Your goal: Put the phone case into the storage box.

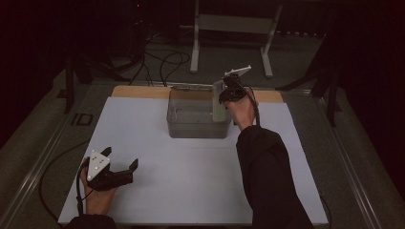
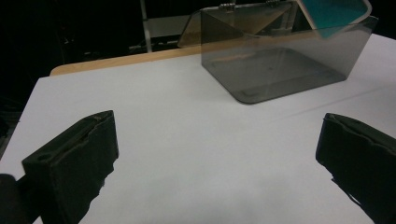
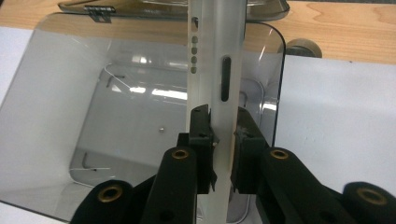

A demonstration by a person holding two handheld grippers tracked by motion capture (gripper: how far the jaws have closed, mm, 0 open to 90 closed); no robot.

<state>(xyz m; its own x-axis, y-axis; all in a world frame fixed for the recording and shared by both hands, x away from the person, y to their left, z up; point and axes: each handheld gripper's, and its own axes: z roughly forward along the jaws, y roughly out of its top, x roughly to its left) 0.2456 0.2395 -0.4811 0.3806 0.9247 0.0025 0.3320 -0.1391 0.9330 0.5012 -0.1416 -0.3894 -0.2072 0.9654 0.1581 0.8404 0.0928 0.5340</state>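
A clear plastic box (image 1: 191,125) stands open at the back middle of the white board, its lid (image 2: 233,18) hinged back behind it. My right gripper (image 1: 225,97) hovers over the box's right end, shut on a thin white slab (image 3: 217,70). The slab stands on edge, reaching down into the box (image 3: 93,93). Its edge shows a slot and several small holes, and its face (image 2: 334,14) looks teal. My left gripper (image 1: 121,157) rests open near the front left of the board, with nothing between its jaws (image 2: 219,158).
The white board (image 1: 191,191) lies on a wooden tabletop whose edge (image 1: 138,91) shows at the back. A white metal stand (image 1: 196,47) and loose cables (image 1: 167,62) sit on the floor beyond the table. The room around is dark.
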